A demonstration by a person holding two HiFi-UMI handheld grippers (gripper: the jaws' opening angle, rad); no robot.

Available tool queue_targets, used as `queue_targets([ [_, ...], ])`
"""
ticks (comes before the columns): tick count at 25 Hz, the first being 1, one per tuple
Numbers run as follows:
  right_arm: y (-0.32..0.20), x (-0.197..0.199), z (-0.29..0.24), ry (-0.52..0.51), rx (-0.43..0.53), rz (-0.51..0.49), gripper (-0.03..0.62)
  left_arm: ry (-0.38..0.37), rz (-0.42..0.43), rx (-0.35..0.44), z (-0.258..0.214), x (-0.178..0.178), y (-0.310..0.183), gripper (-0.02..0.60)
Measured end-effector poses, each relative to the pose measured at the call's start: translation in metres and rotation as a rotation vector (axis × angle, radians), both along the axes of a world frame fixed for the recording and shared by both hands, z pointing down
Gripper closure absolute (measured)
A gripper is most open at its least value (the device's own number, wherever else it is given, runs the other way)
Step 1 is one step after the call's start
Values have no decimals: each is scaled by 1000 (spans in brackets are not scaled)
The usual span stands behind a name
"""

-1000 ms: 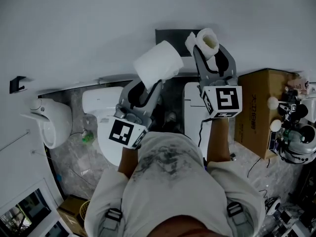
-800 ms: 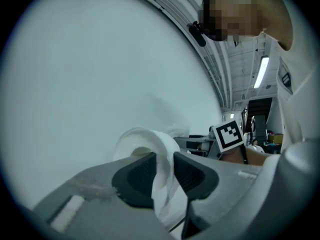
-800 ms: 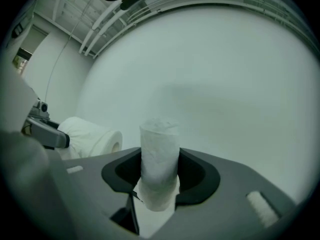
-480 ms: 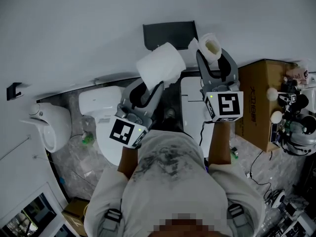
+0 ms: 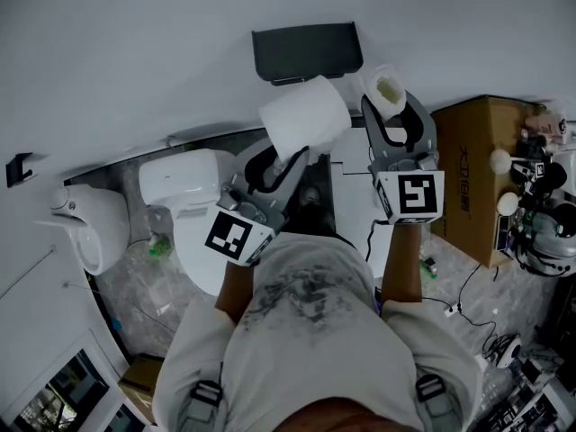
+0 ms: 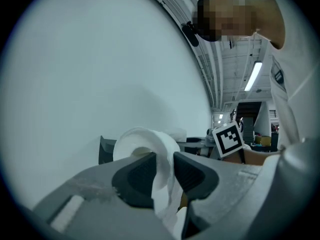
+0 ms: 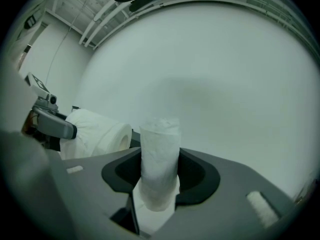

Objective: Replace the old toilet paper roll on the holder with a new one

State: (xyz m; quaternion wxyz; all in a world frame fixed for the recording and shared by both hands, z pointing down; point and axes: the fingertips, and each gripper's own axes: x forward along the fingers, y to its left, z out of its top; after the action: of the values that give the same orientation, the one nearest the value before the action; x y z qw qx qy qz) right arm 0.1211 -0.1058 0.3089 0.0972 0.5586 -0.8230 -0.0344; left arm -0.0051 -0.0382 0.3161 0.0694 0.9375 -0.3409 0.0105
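The left gripper (image 5: 281, 162) is clamped on the wall of the full new roll (image 5: 304, 117). The right gripper (image 5: 396, 115) grips the thin old roll (image 5: 385, 84) upright. Both sit near the dark wall holder (image 5: 306, 52), so removal appears done; next, the new roll needs aligning with the holder.

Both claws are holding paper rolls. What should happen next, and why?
Probably raise the left gripper to carry its full roll up to the dark holder. The right gripper grips the thin roll clear of it, and no roll shows on the holder.
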Motion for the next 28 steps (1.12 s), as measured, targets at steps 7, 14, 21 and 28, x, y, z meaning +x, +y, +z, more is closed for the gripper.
queue_targets([
  [7, -1, 6, 31, 22, -38, 18, 407, 6, 13, -60, 22, 4, -1, 460],
  [14, -13, 8, 63, 70, -73, 22, 407, 4, 34, -89, 39, 10, -6, 460],
  [21, -25, 8, 88, 125, -99, 23, 407, 0, 53, -112, 56, 14, -13, 460],
  [28, -40, 9, 107, 165, -110, 33, 407, 0, 67, -120, 68, 18, -22, 460],
])
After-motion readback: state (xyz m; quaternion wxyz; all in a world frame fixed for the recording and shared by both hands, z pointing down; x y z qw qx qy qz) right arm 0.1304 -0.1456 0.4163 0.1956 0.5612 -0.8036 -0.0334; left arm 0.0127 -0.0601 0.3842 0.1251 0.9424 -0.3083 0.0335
